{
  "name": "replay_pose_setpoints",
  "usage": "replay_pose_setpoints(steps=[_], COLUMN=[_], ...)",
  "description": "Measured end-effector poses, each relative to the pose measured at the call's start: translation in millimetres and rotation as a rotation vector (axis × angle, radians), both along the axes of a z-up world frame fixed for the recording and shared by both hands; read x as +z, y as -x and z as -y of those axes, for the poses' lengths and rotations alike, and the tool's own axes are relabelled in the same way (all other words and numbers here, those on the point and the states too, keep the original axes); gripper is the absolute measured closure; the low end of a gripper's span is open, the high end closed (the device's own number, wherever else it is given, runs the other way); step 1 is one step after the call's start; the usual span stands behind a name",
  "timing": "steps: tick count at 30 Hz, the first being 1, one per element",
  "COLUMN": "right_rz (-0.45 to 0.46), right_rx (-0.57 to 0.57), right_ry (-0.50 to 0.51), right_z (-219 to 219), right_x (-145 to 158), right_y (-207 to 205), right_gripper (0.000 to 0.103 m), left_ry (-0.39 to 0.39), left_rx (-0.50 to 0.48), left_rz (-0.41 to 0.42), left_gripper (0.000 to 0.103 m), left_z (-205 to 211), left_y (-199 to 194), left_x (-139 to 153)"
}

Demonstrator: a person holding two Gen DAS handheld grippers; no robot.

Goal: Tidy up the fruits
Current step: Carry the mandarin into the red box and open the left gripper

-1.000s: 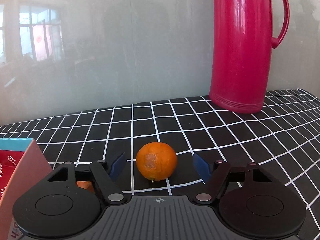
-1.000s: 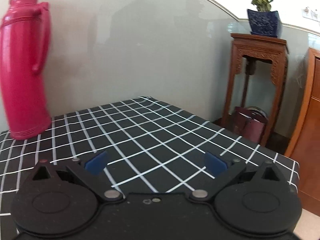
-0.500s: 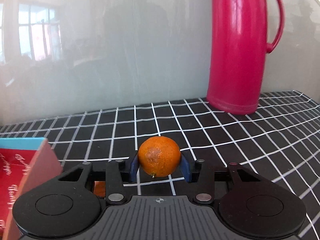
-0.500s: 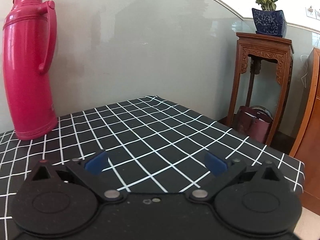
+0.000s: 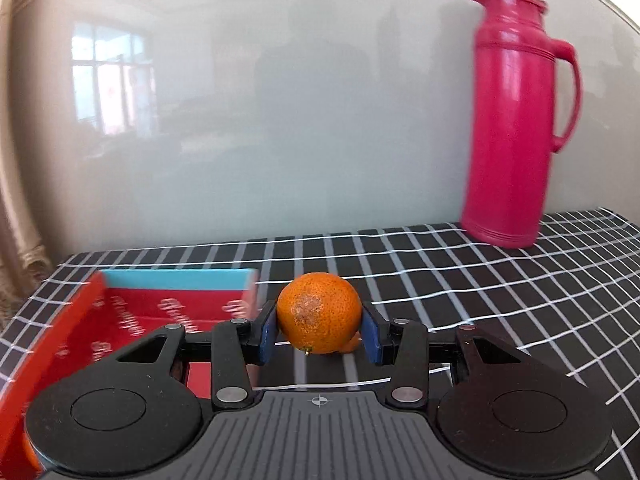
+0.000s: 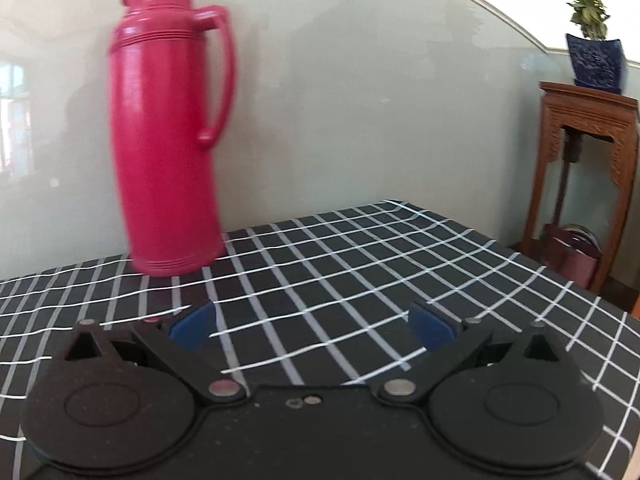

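Observation:
My left gripper (image 5: 319, 334) is shut on an orange (image 5: 319, 317), held between its blue pads above the checked tablecloth. A second orange fruit (image 5: 352, 345) peeks out on the cloth just behind it. A red box (image 5: 132, 312) with a light blue far wall lies open at the left, close to the left finger. My right gripper (image 6: 312, 326) is open and empty above the cloth.
A tall red thermos jug (image 5: 516, 120) stands at the back by the wall; it also shows in the right wrist view (image 6: 168, 132). The table's right edge (image 6: 560, 276) drops off toward a wooden stand (image 6: 584, 160) with a potted plant.
My left gripper closed on the orange and lifted it, moving back so more of the red box shows. The right gripper swung left, still open.

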State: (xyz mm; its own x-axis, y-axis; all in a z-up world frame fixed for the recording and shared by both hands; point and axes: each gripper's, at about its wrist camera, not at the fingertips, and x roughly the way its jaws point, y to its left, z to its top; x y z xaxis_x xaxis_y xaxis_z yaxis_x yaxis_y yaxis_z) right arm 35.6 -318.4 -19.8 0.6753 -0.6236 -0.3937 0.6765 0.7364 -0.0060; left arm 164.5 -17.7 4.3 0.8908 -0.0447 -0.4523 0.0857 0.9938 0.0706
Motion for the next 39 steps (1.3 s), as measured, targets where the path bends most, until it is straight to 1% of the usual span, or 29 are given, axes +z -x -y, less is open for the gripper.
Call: replay_pose_setpoints(steps=[8, 15, 18, 22, 25, 26, 27, 29, 30, 34, 35, 36, 39], right_rz=[-0.005, -0.019, -0.028, -0.039, -0.043, -0.043, -0.043, -0.04, -0.039, -0.04, -0.037, -0.031, 0.002], right_rx=[0.064, 0.131, 0.154, 0.172, 0.179, 0.182, 0.184, 0.187, 0.189, 0.21, 0.217, 0.228, 0.288], right_ry=[0.006, 0.022, 0.031, 0.042, 0.046, 0.046, 0.045, 0.043, 0.043, 0.036, 0.031, 0.022, 0.001], right_z=[-36, -70, -83, -93, -97, -97, -97, -97, -97, -96, -96, -95, -97], right_x=[3, 3, 2, 1, 0, 0, 1, 1, 1, 1, 1, 2, 4], right_y=[-21, -38, -42, -46, -47, -47, -47, -46, -45, -44, -43, -42, -39], right_gripper=[0.0, 0.0, 0.0, 0.0, 0.0, 0.0, 0.0, 0.0, 0.0, 0.0, 0.0, 0.0, 0.0], left_ry=[-0.003, -0.008, 0.004, 0.017, -0.013, -0.028, -0.035, -0.045, -0.049, -0.037, -0.029, -0.025, -0.022], left_rx=[0.074, 0.14, 0.161, 0.176, 0.195, 0.205, 0.203, 0.21, 0.21, 0.212, 0.215, 0.218, 0.227], left_rz=[0.018, -0.002, -0.027, -0.022, -0.016, -0.007, 0.001, 0.031, 0.042, 0.058, 0.065, 0.074, 0.095], left_gripper=[0.06, 0.06, 0.06, 0.06, 0.059, 0.05, 0.034, 0.019, 0.017, 0.015, 0.011, 0.008, 0.007], left_z=[-51, -91, -106, -115, -114, -114, -113, -111, -110, -109, -109, -109, -107], left_y=[4, 6, 2, 3, 3, 4, 5, 9, 10, 14, 16, 18, 26], left_x=[2, -10, -16, -15, -18, -19, -17, -15, -13, -8, -7, -5, -1])
